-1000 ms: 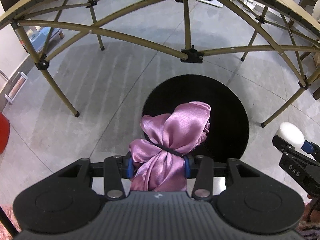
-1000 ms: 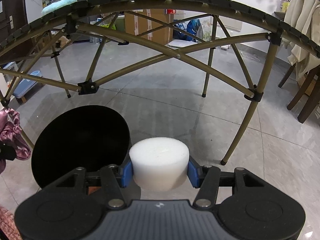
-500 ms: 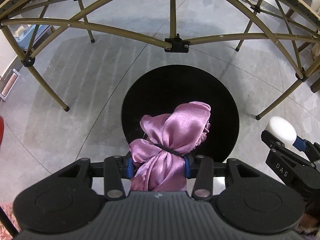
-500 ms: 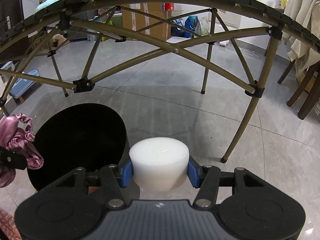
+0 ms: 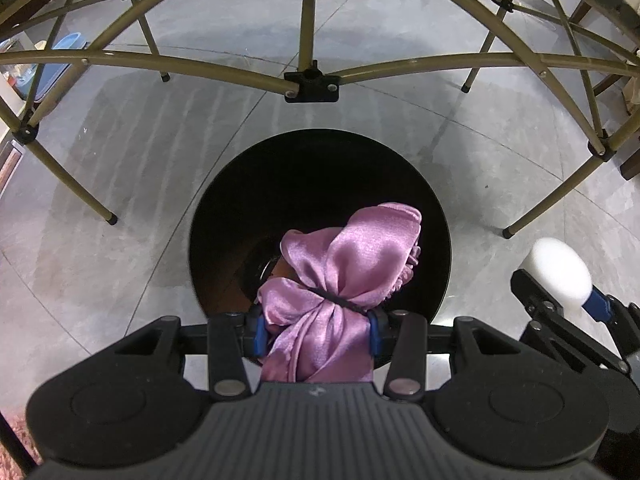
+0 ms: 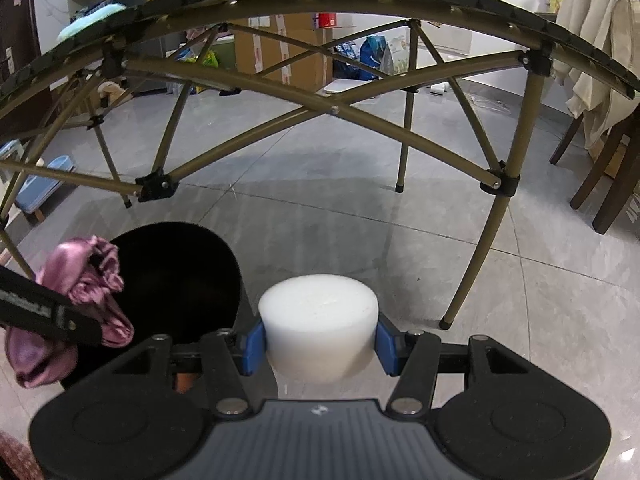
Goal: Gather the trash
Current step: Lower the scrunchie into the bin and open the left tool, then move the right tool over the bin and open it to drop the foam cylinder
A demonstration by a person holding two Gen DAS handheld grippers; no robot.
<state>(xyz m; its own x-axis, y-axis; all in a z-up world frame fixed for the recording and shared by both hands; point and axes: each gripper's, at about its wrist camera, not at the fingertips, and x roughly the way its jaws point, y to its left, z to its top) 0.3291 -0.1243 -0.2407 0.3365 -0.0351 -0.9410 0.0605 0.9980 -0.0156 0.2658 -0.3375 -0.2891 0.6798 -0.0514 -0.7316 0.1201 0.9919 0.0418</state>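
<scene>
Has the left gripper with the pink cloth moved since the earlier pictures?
Yes. The left gripper, shut on the pink cloth, has come over the black bin, whose mouth now lies beneath it.

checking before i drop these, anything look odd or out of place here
Nothing spilled or damaged. One oddity: the pink satin scrunchie held over the black bin looks clean and intact, unlike trash. The white foam cylinder is beside the bin.
</scene>
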